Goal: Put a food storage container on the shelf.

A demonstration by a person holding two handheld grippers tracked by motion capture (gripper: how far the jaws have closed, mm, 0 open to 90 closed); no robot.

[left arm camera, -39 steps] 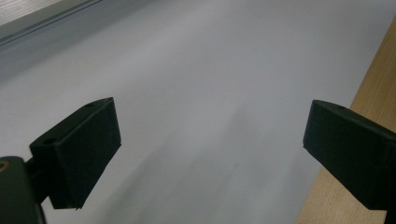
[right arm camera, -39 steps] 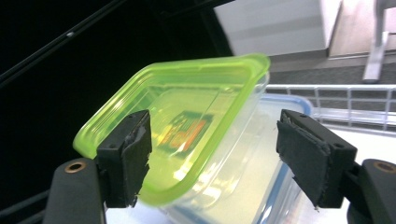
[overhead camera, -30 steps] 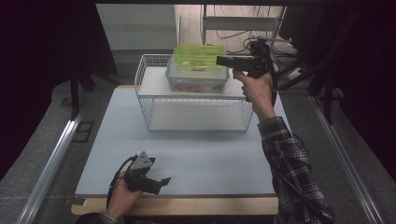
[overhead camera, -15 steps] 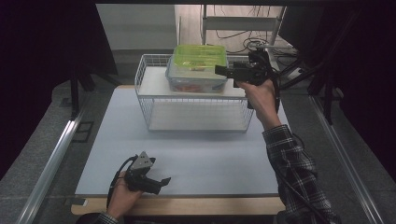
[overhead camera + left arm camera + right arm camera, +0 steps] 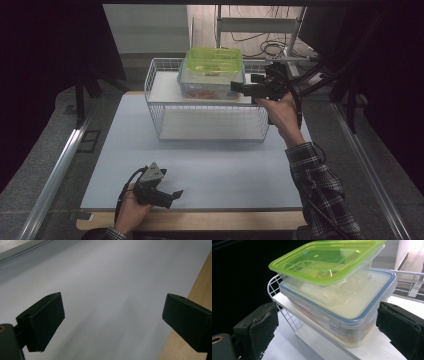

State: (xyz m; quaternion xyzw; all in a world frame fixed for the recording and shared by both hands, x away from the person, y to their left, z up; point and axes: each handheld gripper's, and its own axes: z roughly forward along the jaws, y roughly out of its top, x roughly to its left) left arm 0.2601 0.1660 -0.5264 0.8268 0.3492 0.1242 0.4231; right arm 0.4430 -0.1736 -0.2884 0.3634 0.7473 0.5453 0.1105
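Observation:
A clear container with a green lid (image 5: pixel 213 61) (image 5: pixel 327 258) sits stacked on a larger clear container with a blue rim (image 5: pixel 210 87) (image 5: pixel 352 307). Both rest on the white shelf over a white wire basket (image 5: pixel 210 122). My right gripper (image 5: pixel 239 85) (image 5: pixel 327 325) hovers at the right end of the stack, level with the lower container. It is open; its jaws have just been opening, and the pads touch nothing. My left gripper (image 5: pixel 172 197) (image 5: pixel 112 320) rests open on the pale mat near the front edge, with nothing between its jaws.
The pale grey mat (image 5: pixel 225 165) covers the table in front of the basket. A wooden strip (image 5: pixel 200 290) runs along the table's front edge. Cables and a metal frame (image 5: pixel 260 25) stand behind the basket. Dark curtains close both sides.
The right gripper has sunk from beside the green-lidded container to beside the lower one, and its jaws have spread. The containers and the left gripper have stayed put.

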